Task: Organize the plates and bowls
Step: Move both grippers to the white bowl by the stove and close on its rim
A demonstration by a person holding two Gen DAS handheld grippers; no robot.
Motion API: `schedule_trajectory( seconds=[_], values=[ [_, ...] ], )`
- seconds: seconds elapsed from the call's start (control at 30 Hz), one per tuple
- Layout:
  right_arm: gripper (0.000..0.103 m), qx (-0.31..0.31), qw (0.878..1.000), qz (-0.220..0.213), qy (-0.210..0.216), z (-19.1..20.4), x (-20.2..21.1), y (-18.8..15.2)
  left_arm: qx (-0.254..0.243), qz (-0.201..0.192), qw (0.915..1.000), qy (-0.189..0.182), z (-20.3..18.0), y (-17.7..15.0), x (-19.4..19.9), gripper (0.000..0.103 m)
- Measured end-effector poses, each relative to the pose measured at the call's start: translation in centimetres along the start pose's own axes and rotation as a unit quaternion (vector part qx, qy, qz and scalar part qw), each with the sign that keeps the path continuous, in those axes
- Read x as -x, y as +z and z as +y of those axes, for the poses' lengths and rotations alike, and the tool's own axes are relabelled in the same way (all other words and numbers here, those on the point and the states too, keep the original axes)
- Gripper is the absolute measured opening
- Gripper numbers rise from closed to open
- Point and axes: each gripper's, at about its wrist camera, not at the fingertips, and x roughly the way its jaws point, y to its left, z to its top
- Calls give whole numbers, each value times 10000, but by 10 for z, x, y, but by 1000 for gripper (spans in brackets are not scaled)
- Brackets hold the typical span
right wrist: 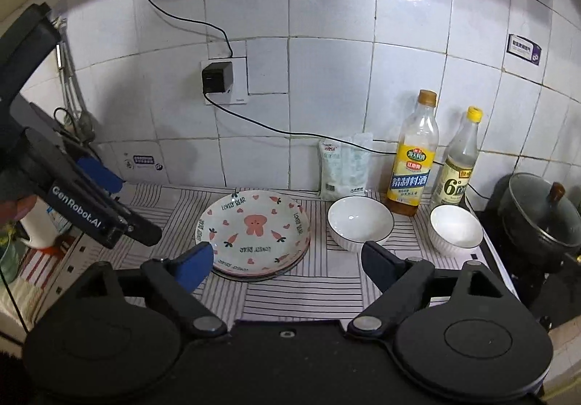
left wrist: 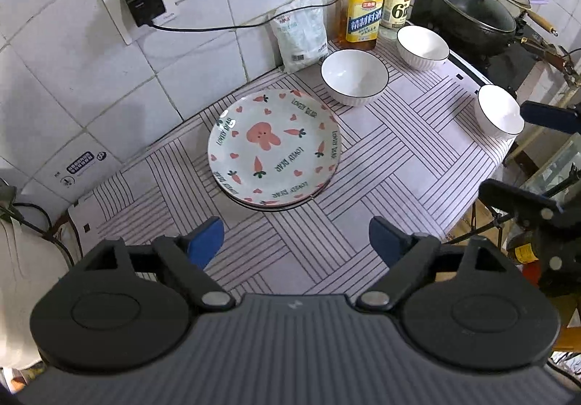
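Plates (left wrist: pixel 274 149): stacked, top one white with pink bear, carrots, hearts; mid surface (left wrist: pixel 381 165).
Bowls (left wrist: pixel 354 76): three, white, dark rims, right of plates, apart.
Left gripper (left wrist: pixel 296 241): jaws wide, empty.
Right gripper (right wrist: pixel 287 265): jaws wide, empty.

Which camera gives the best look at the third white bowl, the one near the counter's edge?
The left wrist view: the third white bowl sits whole by the striped mat's edge. The right wrist view shows only the other two bowls; this one is not visible there.
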Motion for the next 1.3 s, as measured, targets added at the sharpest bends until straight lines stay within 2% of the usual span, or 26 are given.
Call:
schedule_trajectory(
  seconds=[0.17,0.33,0.6,0.77,0.93,1.1,1.3],
  values=[
    [92,72,9999,88,49,-30,10,-11,72,97,9999,77,-27,7,-9,91],
    [95,181,9996,205,-101,-70,17,-30,92,177,9997,114,-60,14,-22,92],
    [96,-200,9980,483,-344,-156,19,-67,204,285,9994,7,-116,35,-48,92],
    [96,-397,9956,753,-382,-207,8,-102,434,248,9985,-236,-154,52,-68,92],
    [96,-329,9951,883,-285,-251,-17,-140,401,-23,9983,-424,-196,64,-98,92],
    [96,-330,9948,931,-230,-278,-46,-171,856,-128,9928,-825,-228,74,-147,90],
    [96,-269,9976,626,-93,-291,-71,-185,1258,-84,9857,-1117,-261,78,-200,90]
  ],
)
